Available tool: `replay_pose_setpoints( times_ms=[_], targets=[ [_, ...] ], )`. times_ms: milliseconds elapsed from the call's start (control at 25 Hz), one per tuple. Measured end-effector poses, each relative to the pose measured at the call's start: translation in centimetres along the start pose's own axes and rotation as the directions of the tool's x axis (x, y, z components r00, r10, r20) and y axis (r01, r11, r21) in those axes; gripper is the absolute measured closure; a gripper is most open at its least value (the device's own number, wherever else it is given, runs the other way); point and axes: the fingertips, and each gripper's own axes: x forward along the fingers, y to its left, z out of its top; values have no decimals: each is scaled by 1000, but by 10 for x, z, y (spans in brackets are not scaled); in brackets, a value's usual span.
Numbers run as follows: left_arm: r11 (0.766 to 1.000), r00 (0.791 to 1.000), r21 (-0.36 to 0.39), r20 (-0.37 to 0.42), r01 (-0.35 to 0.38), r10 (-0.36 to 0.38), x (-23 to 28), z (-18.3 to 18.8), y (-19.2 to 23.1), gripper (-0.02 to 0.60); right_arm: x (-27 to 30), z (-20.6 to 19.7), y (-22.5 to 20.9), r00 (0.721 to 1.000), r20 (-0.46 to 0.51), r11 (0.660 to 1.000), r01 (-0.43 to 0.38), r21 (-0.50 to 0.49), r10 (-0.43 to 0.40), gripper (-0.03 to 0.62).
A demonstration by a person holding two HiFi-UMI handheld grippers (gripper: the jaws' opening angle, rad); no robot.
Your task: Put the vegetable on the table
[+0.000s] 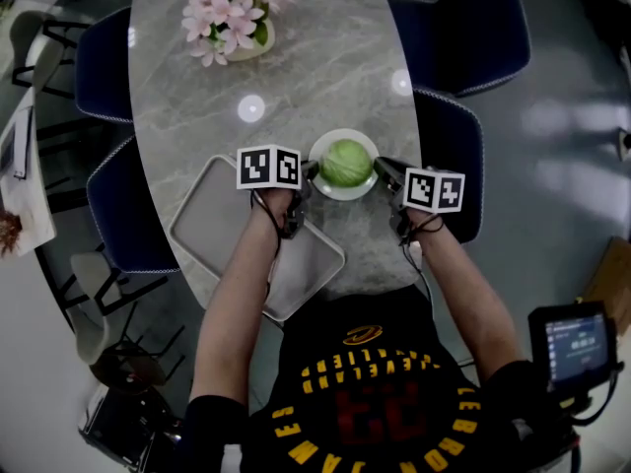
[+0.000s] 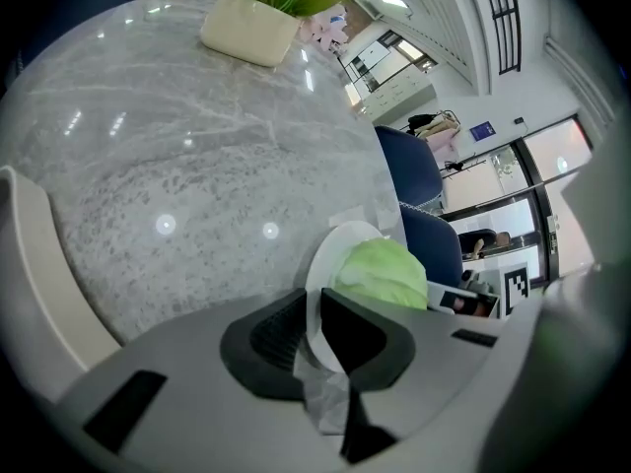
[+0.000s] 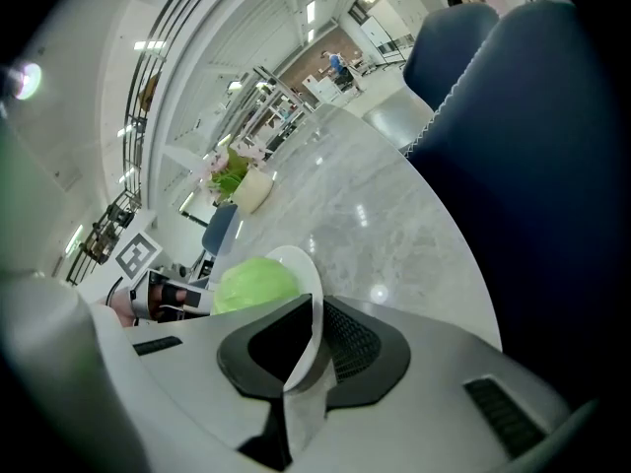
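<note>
- The left gripper had its dark, ribbed pads clenched on the thin rim of a round white plate.
- The right gripper gripped the opposite rim the same way, its jaws nearly together with only the edge of the plate between them.
- A cabbage, pale green, round and smooth-leaved, sat on the plate just past both sets of jaws, midway between the grippers.
- The plate was above a long oval table of grey veined stone, glossy enough to mirror the ceiling lights; I could not tell whether it touched the top.
- A flat grey tray with rounded corners lay behind the left jaws, under that forearm.
- Far beyond the jaws stood a cream pot of pink flowers.
- Dark blue chairs with pale stitched edges stood off to the outer side of each gripper.
- Each gripper bore a white cube printed with black square markers.
- The person's black shirt carried arched yellow letters, "CLEVELAND" among them, and a dark red "23".
</note>
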Motion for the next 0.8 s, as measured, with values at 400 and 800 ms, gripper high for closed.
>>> replay_pose_setpoints(
  times_ms=[400,800],
  targets=[
    [978,992,162,41,-129,123,-3,4,5,532,-13,-5,-7,998,21,997,54,-62,-53,562],
    [971,962,202,264,-130,74,-55,7,-21,532,-52,-2,34,992,129,986,33,-166,-11,562]
  ],
)
